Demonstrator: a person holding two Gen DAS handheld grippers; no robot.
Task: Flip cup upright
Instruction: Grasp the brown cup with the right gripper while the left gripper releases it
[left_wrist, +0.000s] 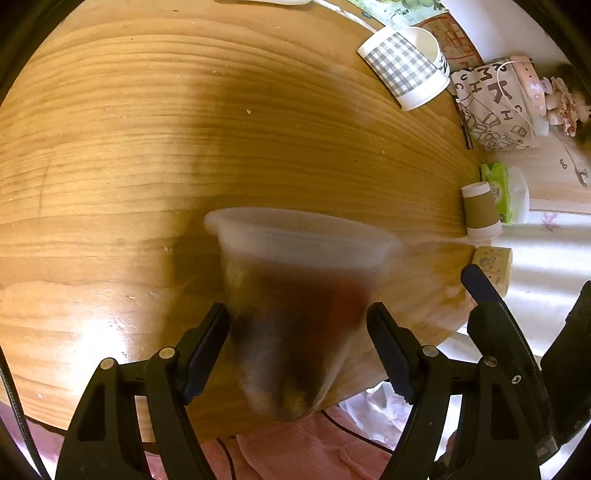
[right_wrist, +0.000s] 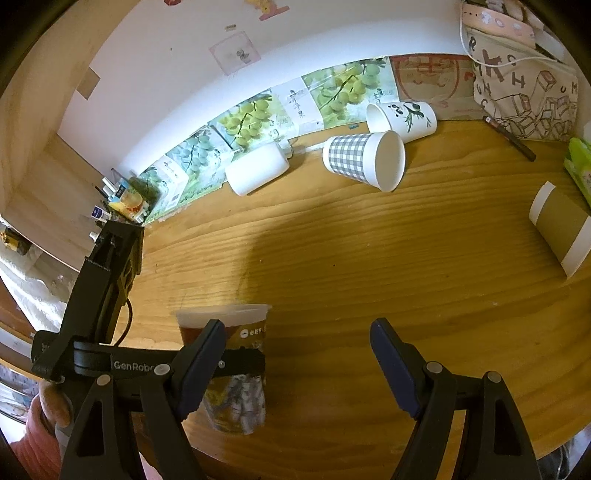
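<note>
We hold the printed plastic cup mouth-up, near the worktop edge, left gripper fingers straddling it; contact unclear from blur. Right gripper fingers wide apart, empty, beside cup.

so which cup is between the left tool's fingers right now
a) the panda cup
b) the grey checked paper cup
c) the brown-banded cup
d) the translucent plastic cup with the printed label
d: the translucent plastic cup sits between the fingers of the left tool, rim pointing away from the camera, while the checked cup, panda cup and brown-banded cup lie on their sides on the table.
</note>
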